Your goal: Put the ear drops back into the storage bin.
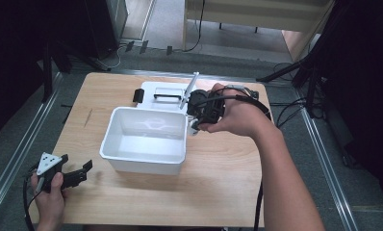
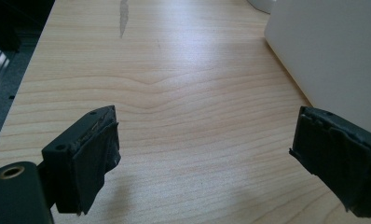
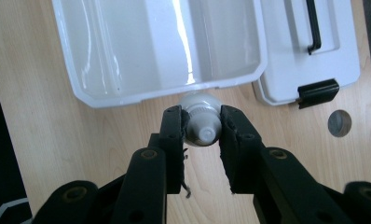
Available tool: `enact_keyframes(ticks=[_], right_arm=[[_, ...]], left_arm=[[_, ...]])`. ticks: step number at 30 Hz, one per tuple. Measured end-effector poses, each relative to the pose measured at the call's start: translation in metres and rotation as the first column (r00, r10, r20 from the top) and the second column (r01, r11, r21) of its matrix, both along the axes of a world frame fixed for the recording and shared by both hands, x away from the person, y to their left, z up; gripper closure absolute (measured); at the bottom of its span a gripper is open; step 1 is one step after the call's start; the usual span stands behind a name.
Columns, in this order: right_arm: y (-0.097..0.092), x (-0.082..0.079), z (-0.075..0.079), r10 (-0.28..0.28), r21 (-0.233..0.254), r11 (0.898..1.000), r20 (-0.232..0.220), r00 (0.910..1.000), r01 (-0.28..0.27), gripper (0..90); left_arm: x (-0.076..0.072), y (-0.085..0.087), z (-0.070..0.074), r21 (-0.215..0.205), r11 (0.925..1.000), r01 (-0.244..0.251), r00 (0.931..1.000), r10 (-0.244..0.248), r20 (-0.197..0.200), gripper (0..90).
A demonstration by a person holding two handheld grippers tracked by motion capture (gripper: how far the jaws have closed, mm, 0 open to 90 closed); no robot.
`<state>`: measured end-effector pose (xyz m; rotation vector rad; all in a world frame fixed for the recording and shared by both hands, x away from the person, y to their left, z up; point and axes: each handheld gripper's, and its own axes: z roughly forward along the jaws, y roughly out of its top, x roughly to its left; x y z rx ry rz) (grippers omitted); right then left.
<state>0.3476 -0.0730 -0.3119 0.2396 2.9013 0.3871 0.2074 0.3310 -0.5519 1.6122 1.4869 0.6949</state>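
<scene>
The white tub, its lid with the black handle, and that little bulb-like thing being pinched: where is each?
White tub (image 1: 113,147): high view, its near left rim.
Lid (image 3: 330,56): right gripper view, flat white top beside the handle.
Bulb-like thing (image 3: 201,122): right gripper view, its pale body between the jaws.

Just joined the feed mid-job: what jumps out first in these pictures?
The white bin sits open mid-table, its lid lying flat beside it. The right gripper is shut on a small white bulb-like object just outside the bin's rim. The left gripper rests open near the table's front-left corner.
</scene>
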Motion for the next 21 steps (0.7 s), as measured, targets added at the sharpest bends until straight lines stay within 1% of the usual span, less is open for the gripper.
enact_keyframes(ticks=[2,3,6,8,10,12,14,15,16,21], right_arm=[[0.007,0.000,0.004,0.007,-0.002,1.000,0.005,1.0000,-0.007,72.0],[0.009,0.000,0.004,0.017,0.004,1.000,0.004,0.9998,-0.017,72.0],[0.015,0.001,0.004,0.025,0.010,1.000,0.004,0.9997,-0.025,72.0],[0.019,0.000,0.004,0.024,0.005,1.000,0.002,0.9997,-0.024,71.9],[0.024,0.001,0.002,0.040,0.011,0.999,0.003,0.9992,-0.040,72.0],[0.026,0.001,0.002,0.043,0.008,0.999,0.004,0.9991,-0.043,72.0],[0.033,0.003,-0.002,0.057,0.008,0.998,0.005,0.9983,-0.057,71.9],[0.035,0.003,-0.003,0.053,0.007,0.999,0.005,0.9986,-0.053,71.9],[0.037,0.005,-0.005,0.063,0.011,0.998,0.003,0.9980,-0.063,71.9],[0.045,0.008,-0.012,0.073,0.009,0.997,-0.005,0.9973,-0.073,72.0]], left_arm=[[0.000,0.000,0.000,0.003,1.0000,0.002,1.0000,-0.002,-0.002,7.9],[0.000,0.000,0.000,0.002,1.0000,0.001,1.0000,-0.001,-0.001,7.9],[0.000,0.000,0.000,-0.001,1.0000,0.000,1.0000,0.000,0.000,7.9],[0.000,0.000,0.000,-0.001,1.0000,0.000,1.0000,0.000,0.000,7.9],[0.000,0.000,0.000,-0.001,1.0000,0.000,1.0000,0.000,0.000,7.9],[0.000,0.000,0.000,0.000,1.0000,0.000,1.0000,0.000,0.000,7.9],[0.000,0.000,0.000,-0.001,1.0000,0.000,1.0000,0.000,0.000,7.9],[0.000,0.000,0.000,-0.001,1.0000,0.001,1.0000,-0.001,0.000,7.9],[0.000,0.000,0.000,-0.001,1.0000,0.001,1.0000,-0.001,0.000,7.9],[0.000,0.000,0.000,-0.005,1.0000,0.003,1.0000,-0.003,-0.001,7.9]])
